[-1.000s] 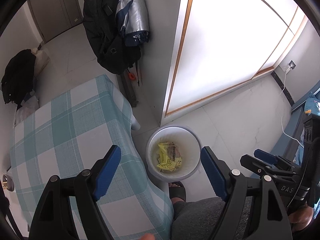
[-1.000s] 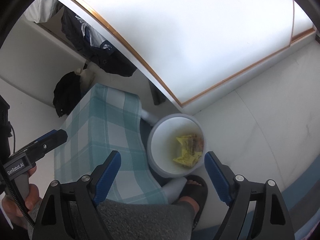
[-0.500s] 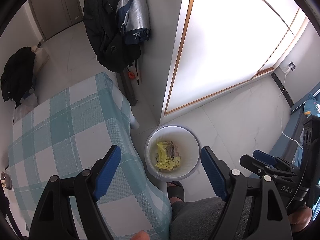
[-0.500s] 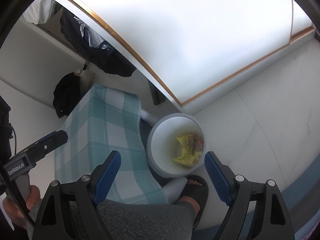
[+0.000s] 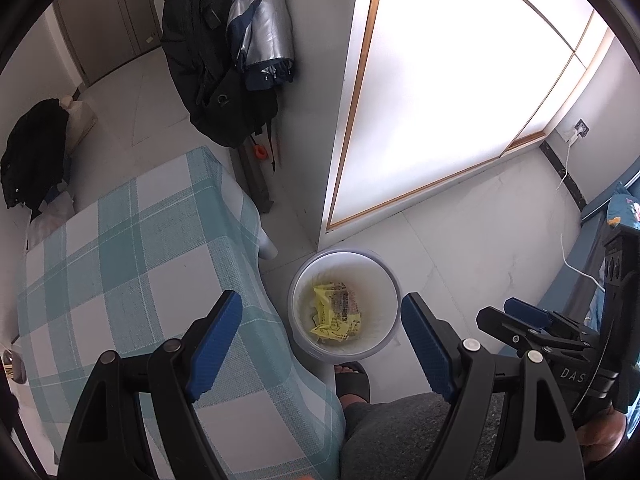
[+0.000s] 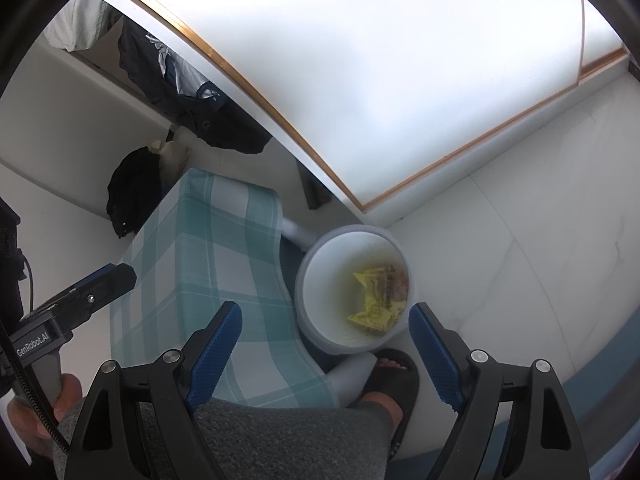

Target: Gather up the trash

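A white round trash bin (image 5: 304, 280) stands on the floor beside the table, with yellow wrappers (image 5: 334, 312) lying in its bottom. It also shows in the right wrist view (image 6: 320, 280), wrappers (image 6: 374, 298) inside. My left gripper (image 5: 322, 330) is open and empty, held high above the bin and the table edge. My right gripper (image 6: 324, 340) is open and empty, also high above the bin. The right gripper's body shows in the left wrist view (image 5: 536, 328); the left one shows in the right wrist view (image 6: 80, 296).
A table with a teal checked cloth (image 5: 120, 272) stands left of the bin. Dark jackets (image 5: 216, 48) hang on the wall by a frosted glass door (image 5: 440, 92). A black bag (image 5: 32, 152) lies far left. A sandalled foot (image 6: 394, 376) is next to the bin.
Both grippers have stayed open and empty. The left view has drifted slightly, so the bin sits a little lower and nearer the middle. The right view is almost unchanged.
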